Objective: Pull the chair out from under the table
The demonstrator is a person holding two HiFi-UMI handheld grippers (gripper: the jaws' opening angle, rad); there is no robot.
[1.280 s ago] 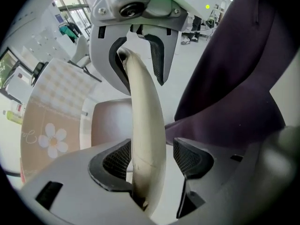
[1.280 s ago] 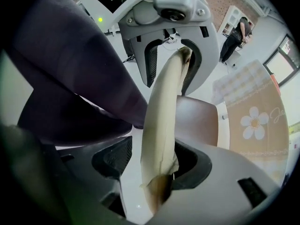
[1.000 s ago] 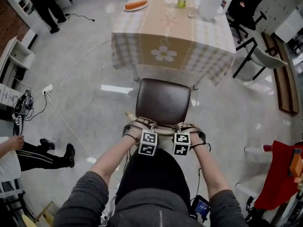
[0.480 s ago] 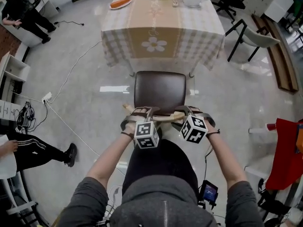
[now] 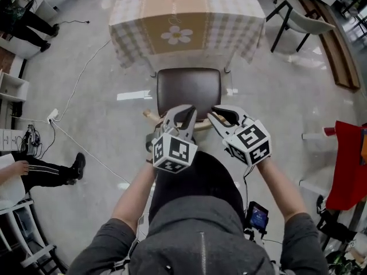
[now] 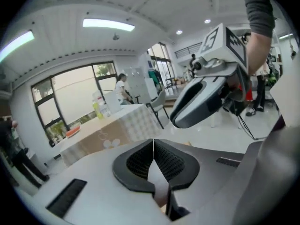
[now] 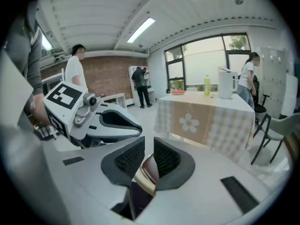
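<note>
The chair (image 5: 189, 87) has a brown seat and a wooden backrest (image 5: 150, 116). It stands on the floor with its seat just clear of the checked-cloth table (image 5: 178, 16). Both grippers hang in the air above the backrest and touch nothing. On my left gripper (image 5: 186, 114) (image 6: 153, 146) the jaws are closing, the pads meet, and nothing is between them. My right gripper (image 5: 221, 114) (image 7: 148, 156) is also closing, with a narrow empty gap left. The chair seat (image 7: 149, 170) shows through that gap. Each gripper view also shows the other gripper beside it.
A person's legs (image 5: 51, 173) lie at the left, and a cable (image 5: 86, 79) runs across the floor. Another chair (image 5: 304, 24) stands at the top right, with a red object (image 5: 350, 165) at the right edge. Several people stand in the room beyond the table (image 7: 206, 116).
Both grippers have let go of the chair's backrest, risen well above it and rolled. Their jaws went from wide to nearly closed.
</note>
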